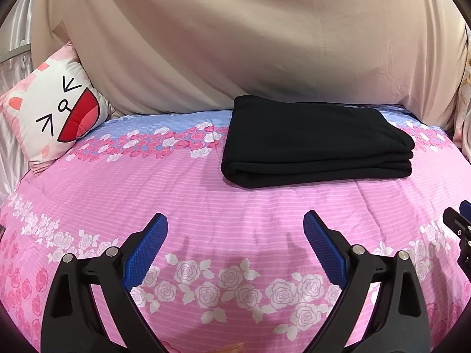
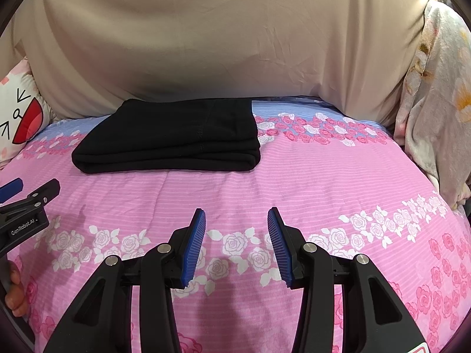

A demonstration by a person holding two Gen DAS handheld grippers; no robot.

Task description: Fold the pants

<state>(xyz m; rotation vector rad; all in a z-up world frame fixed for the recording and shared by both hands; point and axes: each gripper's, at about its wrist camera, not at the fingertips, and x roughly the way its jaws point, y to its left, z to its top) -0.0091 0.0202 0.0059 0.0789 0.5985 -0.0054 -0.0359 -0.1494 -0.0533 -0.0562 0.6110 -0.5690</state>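
Black pants (image 1: 315, 141) lie folded into a neat stacked rectangle on the pink floral bedspread (image 1: 206, 206), toward the far side of the bed. They also show in the right wrist view (image 2: 170, 138). My left gripper (image 1: 235, 223) is open and empty, hovering above the bedspread well short of the pants. My right gripper (image 2: 237, 220) is open and empty, also above the bedspread, nearer than the pants and to their right. Each gripper shows at the edge of the other's view: the right one (image 1: 460, 229) and the left one (image 2: 26, 197).
A beige sheet (image 1: 235, 44) hangs behind the bed. A cartoon-face pillow (image 1: 56, 114) leans at the far left. A pale floral cloth (image 2: 435, 103) hangs at the right edge of the bed. A hand (image 2: 14, 291) shows at the lower left.
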